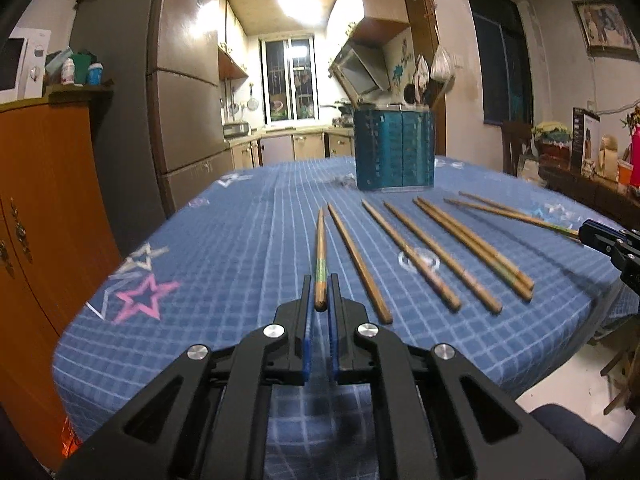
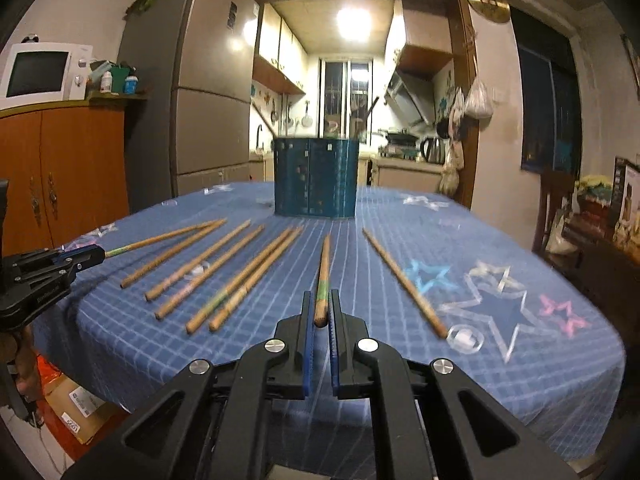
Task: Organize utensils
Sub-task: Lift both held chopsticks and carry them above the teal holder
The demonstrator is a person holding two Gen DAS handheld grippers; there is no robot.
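Blue checked tablecloth (image 1: 240, 240) fills the near ground in both views. Nearest, the left gripper (image 1: 320, 304) is clamped on the butt of one chopstick (image 1: 321, 256), the right gripper (image 2: 320, 316) likewise on a second chopstick (image 2: 323, 276); each stick's long axis runs straight ahead, tip toward the teal utensil holder (image 2: 315, 176). Between the grippers, the loose chopsticks (image 2: 224, 268) lie fanned, narrow ends also toward the holder, which stands upright at the far edge, roughly equally distant from both grippers.

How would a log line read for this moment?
left gripper: holds chopstick | right gripper: holds chopstick | holder: upright
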